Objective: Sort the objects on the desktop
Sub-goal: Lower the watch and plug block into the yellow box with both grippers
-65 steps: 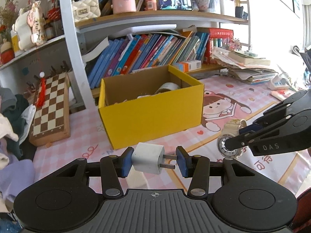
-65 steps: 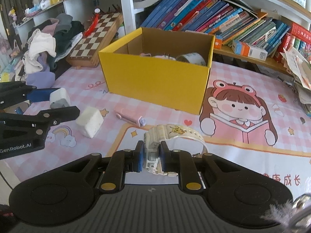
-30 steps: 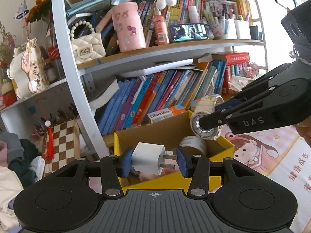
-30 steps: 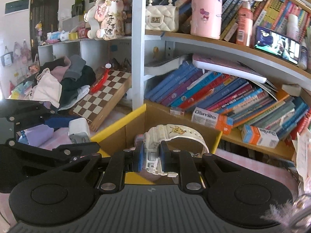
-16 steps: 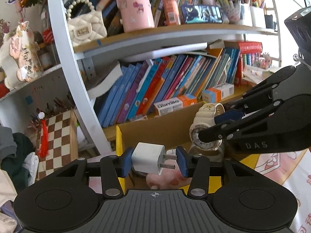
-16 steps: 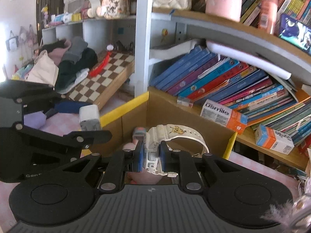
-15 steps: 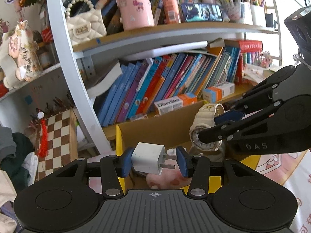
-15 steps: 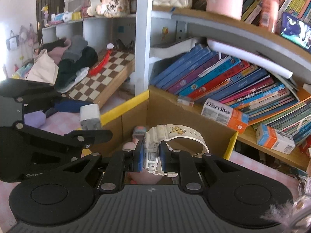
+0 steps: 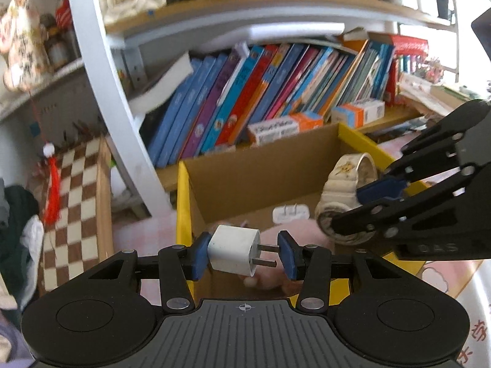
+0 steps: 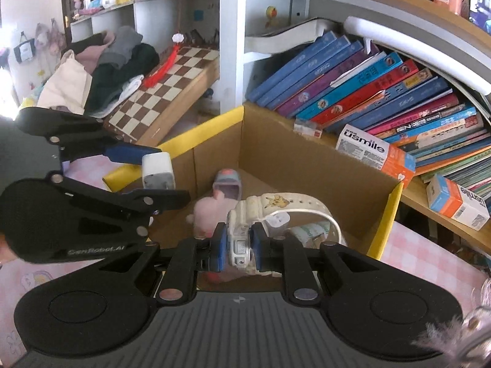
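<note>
My left gripper (image 9: 244, 256) is shut on a white plug charger (image 9: 233, 250), its two prongs pointing at the right pad; it hangs over the near left corner of the yellow cardboard box (image 9: 183, 202). My right gripper (image 10: 238, 247) is shut on the case of a white wristwatch (image 10: 260, 211) with a cartoon strap, held above the box (image 10: 310, 165) interior. In the left wrist view the watch (image 9: 343, 202) and the right gripper (image 9: 368, 202) come in from the right. In the right wrist view the charger (image 10: 158, 170) and the left gripper (image 10: 153, 170) sit at left.
Inside the box lie a pink plush toy (image 10: 208, 211), another white plug (image 9: 290, 213) and a tape roll (image 10: 310, 233). A shelf of slanted books (image 9: 260, 98) stands right behind the box. A chessboard (image 9: 75, 202) and a heap of clothes (image 10: 101, 64) lie to the left.
Both grippers have come forward and down over the box, each keeping its grip. The box interior now fills the lower middle of both views.
</note>
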`<move>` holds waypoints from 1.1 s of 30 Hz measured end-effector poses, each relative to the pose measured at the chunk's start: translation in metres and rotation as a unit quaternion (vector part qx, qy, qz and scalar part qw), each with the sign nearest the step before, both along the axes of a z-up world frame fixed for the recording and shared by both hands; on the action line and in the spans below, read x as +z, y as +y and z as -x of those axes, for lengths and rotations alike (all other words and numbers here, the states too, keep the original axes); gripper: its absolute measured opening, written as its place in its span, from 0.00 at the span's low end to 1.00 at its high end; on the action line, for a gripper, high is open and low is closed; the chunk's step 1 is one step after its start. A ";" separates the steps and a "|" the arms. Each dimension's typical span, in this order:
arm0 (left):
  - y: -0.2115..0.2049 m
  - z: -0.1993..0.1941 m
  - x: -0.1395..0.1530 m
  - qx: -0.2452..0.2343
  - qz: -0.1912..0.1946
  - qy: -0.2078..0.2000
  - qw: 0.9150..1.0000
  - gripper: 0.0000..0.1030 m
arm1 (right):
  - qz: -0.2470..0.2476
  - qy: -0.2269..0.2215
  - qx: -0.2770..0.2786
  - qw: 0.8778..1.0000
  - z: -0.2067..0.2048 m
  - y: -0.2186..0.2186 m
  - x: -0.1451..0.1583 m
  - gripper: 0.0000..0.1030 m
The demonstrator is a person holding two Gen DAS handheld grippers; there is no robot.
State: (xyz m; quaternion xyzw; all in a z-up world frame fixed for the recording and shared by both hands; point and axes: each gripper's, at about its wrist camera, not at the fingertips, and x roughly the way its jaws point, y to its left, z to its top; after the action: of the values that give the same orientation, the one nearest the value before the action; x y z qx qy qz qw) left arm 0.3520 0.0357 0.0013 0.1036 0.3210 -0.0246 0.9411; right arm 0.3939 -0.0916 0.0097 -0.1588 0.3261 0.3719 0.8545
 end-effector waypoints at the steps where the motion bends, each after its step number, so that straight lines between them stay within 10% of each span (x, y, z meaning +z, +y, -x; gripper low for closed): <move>1: 0.001 -0.002 -0.003 0.001 -0.002 0.006 1.000 0.45 | 0.003 0.001 0.003 1.000 -0.001 0.001 -0.002 0.17; 33: 0.012 -0.011 -0.013 0.005 0.070 0.058 0.996 0.45 | -0.051 0.157 -0.009 0.986 -0.040 -0.020 -0.033 0.18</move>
State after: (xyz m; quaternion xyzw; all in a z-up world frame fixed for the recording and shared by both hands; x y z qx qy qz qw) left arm 0.3628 0.0476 -0.0118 0.0337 0.3733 -0.0483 0.9258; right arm 0.4335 -0.1120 -0.0229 -0.0517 0.4386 0.4008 0.8027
